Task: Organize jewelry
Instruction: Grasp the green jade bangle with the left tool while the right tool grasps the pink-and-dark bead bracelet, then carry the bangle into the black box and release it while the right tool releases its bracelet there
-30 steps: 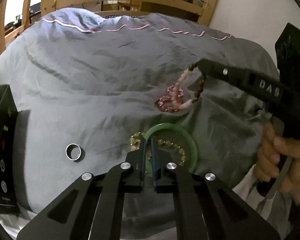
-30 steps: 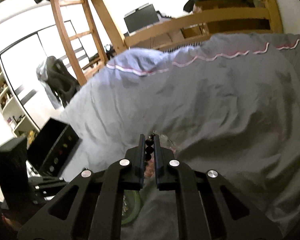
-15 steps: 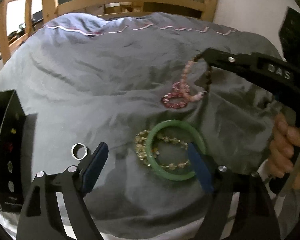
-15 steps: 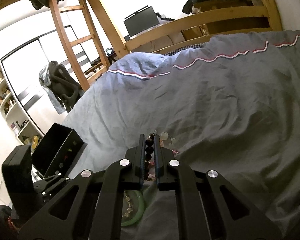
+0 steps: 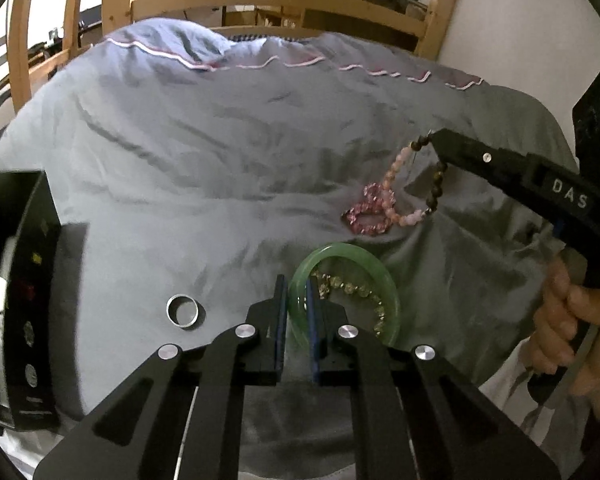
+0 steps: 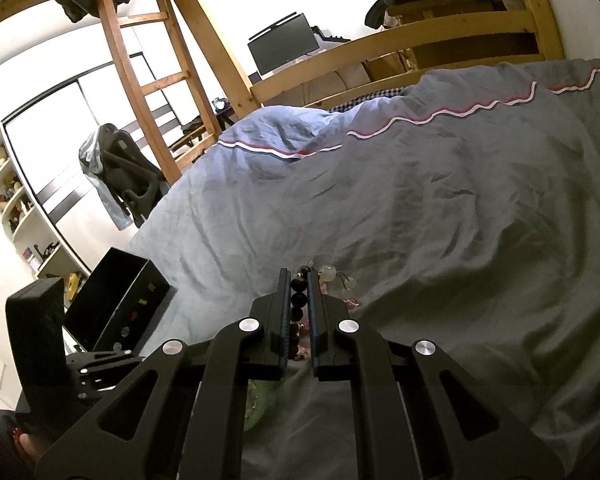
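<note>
Grey bedding [image 5: 188, 168] covers the bed, and the jewelry lies on it in front of the person. The left gripper [image 5: 297, 300] has just been closing; its two fingers now pinch the near rim of the green bangle [image 5: 384, 280], which lies flat on the cloth. Inside the bangle ring lies a chain of small yellowish beads [image 5: 356, 290]. A silver ring [image 5: 183, 311] rests on the bedding just to the left of this gripper, apart from the bangle. At the left edge stands a black box [image 5: 24, 300] with small pieces on its side.

Further back, the right gripper [image 6: 299, 300] is pressed together on a beaded bracelet [image 5: 414, 216] of dark and pink beads; dark beads sit between its fingers. The bracelet hangs from the tips, and its lower part reaches the dark pink bead cluster [image 5: 366, 214] on the cloth. A hand [image 5: 572, 332] holds this gripper's handle at the right.
</note>
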`<state>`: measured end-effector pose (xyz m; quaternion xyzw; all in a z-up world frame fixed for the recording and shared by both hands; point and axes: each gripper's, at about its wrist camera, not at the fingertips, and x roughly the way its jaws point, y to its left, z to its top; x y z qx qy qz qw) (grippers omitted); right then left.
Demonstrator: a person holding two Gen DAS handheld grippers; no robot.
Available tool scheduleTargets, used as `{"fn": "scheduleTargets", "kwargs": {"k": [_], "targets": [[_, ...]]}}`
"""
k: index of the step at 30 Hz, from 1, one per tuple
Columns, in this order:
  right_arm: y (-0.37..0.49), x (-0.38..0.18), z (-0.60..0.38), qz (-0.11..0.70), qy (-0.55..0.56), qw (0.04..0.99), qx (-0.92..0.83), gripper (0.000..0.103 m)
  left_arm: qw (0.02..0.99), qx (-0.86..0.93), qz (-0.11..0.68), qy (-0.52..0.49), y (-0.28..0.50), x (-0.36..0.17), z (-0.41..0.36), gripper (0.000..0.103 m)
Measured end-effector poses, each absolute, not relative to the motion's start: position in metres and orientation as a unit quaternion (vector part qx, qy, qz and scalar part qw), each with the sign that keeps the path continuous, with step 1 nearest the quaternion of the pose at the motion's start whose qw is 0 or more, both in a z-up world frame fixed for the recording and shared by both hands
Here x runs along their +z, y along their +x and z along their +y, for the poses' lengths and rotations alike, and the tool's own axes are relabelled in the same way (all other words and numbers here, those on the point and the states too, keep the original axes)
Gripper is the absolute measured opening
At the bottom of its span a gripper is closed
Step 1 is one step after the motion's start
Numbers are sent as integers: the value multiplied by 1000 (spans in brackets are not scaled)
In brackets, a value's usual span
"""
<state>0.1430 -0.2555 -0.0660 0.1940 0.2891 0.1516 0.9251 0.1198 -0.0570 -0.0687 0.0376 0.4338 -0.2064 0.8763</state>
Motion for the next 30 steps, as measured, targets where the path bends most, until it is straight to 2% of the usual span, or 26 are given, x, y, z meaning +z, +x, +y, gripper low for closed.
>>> {"fn": "scheduleTargets", "kwargs": {"k": [10,30], "targets": [[125,-42,-255,273,214,920,181,9,894,-195,402,25,110,-35,-47,10],[71,10,-207,274,176,922,209,9,913,-145,381,10,64,15,16,11]]}}
